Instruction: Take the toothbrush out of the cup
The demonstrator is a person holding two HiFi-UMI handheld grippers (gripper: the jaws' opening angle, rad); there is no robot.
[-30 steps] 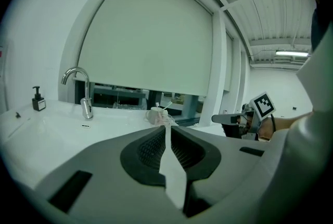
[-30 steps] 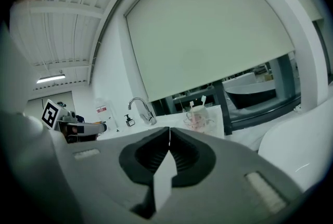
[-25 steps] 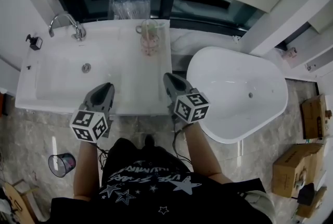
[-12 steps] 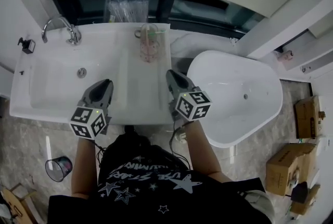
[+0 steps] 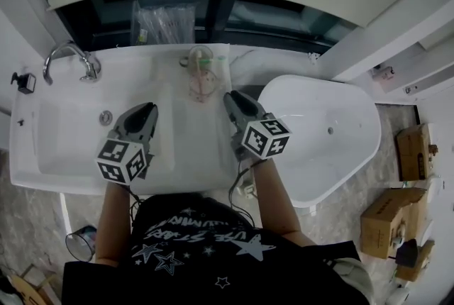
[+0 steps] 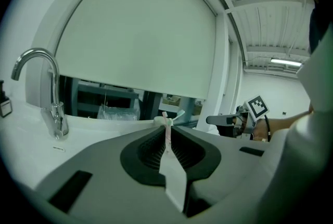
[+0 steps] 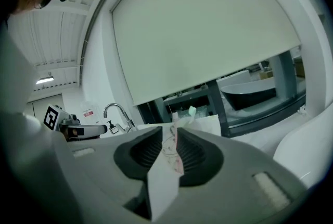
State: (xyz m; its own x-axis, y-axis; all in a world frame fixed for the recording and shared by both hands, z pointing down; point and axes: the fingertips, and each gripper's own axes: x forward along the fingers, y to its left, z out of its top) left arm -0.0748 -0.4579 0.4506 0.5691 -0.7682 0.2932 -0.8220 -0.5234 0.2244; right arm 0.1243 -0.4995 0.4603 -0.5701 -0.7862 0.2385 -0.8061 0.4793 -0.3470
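- We are holding one gripper in each hand, out in front of our body, side by side and well apart.
- Our left gripper is pointing forward and a little down. Its jaws are sitting almost together, leaving only a thin slit, and they are gripping nothing.
- Our right gripper is pointing the same way. Its jaws have just been opening, and they are standing a little apart with nothing between them.
- Both grippers are tipping inward, toward each other.
- Our left arm and right arm are reaching forward, bare.
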